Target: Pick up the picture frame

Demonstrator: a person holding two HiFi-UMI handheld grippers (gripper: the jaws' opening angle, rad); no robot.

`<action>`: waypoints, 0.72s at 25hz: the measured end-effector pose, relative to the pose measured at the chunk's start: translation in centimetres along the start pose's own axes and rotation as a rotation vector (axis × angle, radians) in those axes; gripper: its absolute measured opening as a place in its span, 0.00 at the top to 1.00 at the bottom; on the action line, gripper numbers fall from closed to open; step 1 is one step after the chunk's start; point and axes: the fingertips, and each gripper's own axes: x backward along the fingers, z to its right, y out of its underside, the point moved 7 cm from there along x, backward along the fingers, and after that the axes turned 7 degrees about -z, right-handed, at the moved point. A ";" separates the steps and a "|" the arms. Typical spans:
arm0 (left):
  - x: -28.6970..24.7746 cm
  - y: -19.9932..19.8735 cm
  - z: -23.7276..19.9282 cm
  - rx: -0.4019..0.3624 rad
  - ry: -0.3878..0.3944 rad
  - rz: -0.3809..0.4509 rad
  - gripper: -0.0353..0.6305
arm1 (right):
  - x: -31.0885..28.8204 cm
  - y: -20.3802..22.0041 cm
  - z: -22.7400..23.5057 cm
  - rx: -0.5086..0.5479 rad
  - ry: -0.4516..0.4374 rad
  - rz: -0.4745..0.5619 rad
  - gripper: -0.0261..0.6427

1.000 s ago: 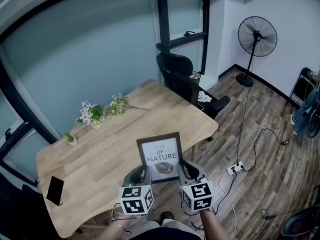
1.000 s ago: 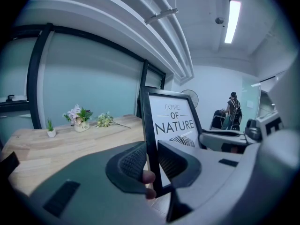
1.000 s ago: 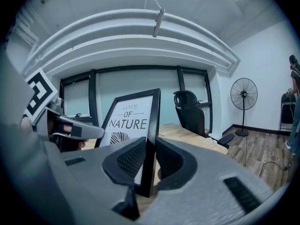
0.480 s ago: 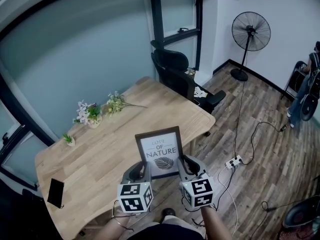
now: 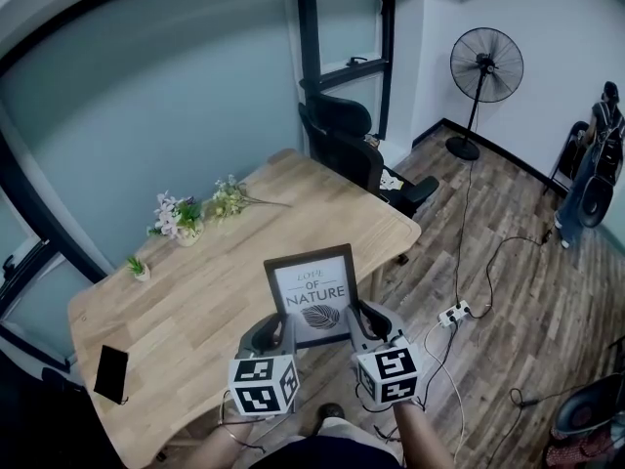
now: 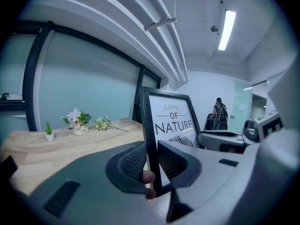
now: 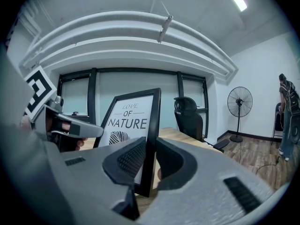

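A black picture frame (image 5: 314, 293) with a white print reading LOVE OF NATURE is held upright above the near edge of the wooden table (image 5: 225, 281). My left gripper (image 5: 276, 336) is shut on the frame's left side bar (image 6: 149, 139), and my right gripper (image 5: 358, 326) is shut on its right side bar (image 7: 151, 135). In the left gripper view the print (image 6: 171, 121) faces the camera to the right of the jaws. In the right gripper view the print (image 7: 129, 121) lies to the left of the jaws. The frame's lower edge is hidden behind the grippers in the head view.
On the table stand a small flower pot (image 5: 178, 223), a loose flower sprig (image 5: 229, 201), a tiny plant (image 5: 138, 268) and a black phone (image 5: 109, 373). A black office chair (image 5: 359, 154), a standing fan (image 5: 484, 76), floor cables with a power strip (image 5: 455, 313) and a person (image 5: 596, 154) are to the right.
The frame and both grippers have risen slightly together, staying gripped. The view has shifted a little, and the person at the far right has moved.
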 end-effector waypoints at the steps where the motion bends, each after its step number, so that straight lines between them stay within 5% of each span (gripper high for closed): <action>1: 0.3 0.2 -0.1 0.002 0.002 0.002 0.85 | 0.2 0.0 -0.4 0.003 0.002 0.000 0.86; 18: 6.7 2.7 -2.2 0.016 0.026 0.035 0.85 | 4.2 0.4 -6.6 0.050 0.024 0.019 0.86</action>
